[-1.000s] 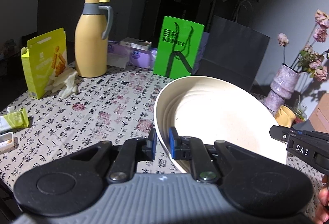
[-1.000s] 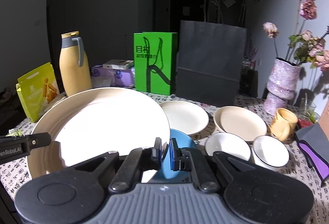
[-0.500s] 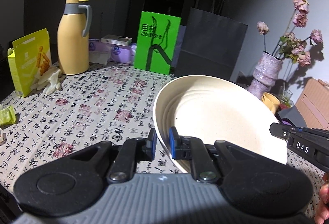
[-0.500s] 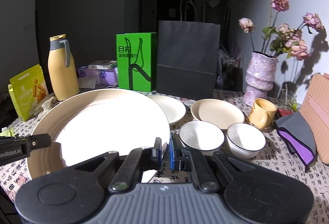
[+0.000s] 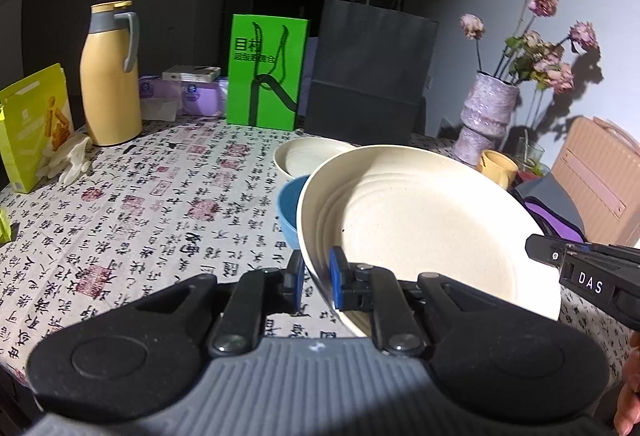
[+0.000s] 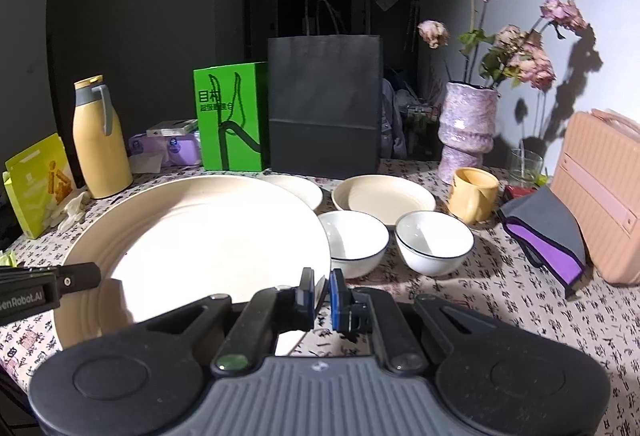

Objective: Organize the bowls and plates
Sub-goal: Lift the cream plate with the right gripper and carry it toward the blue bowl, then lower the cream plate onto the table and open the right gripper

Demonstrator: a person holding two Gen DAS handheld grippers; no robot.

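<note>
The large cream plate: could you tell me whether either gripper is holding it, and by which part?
Both hold it: the left gripper and right gripper each pinch the large cream plate by its rim, on opposite sides.

Large cream plate [image 6: 192, 236]: matt, faintly speckled, with raised concentric rings inside the rim. Two white bowls [image 6: 354, 242] right of the plate: glossy glazed ceramic, thin dark line at the lip. Blue bowl [image 5: 290, 210] behind the plate: smooth, semi-matt. Tablecloth [image 5: 160, 204]: printed cloth, flat finish. Black bag [image 6: 324, 104] behind the plate: matt paper. Green bag [image 6: 230, 116]: smooth coated paper. Vase [image 6: 466, 130]: rough, mottled purple glaze. Flask [image 5: 110, 76]: smooth yellow satin body, grey plastic handle.
</note>
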